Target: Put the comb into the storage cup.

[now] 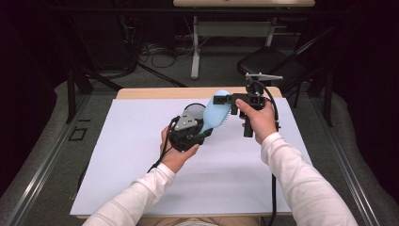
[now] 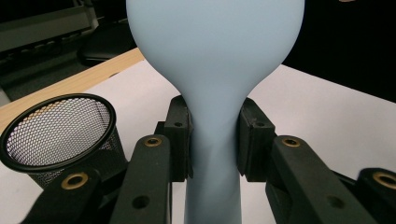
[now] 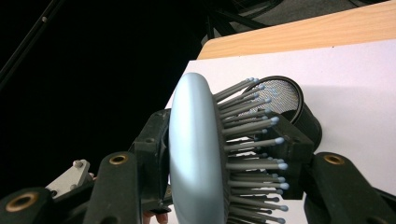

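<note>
High view: a light blue hairbrush (image 1: pixel 217 114) is held above the white table cover (image 1: pixel 141 155), between the 2 grippers. The left gripper (image 1: pixel 200 128) is seen at the handle end, and the right gripper (image 1: pixel 221 99) is seen at the head end. A black mesh cup (image 1: pixel 192 111) stands on the cover just behind the left gripper.

Left gripper view: the brush's narrow neck (image 2: pixel 212 140) is clamped between the 2 jaws, with both pads pressed against it. The smooth back of the head is seen above the jaws. The mesh cup (image 2: pixel 56 133) is seen at the left.

Right gripper view: the brush head (image 3: pixel 198 154) is gripped edge-on between the 2 jaws, 1 on the smooth back and 1 among the bristles (image 3: pixel 252 140). The mesh cup (image 3: pixel 292 105) lies behind.
</note>
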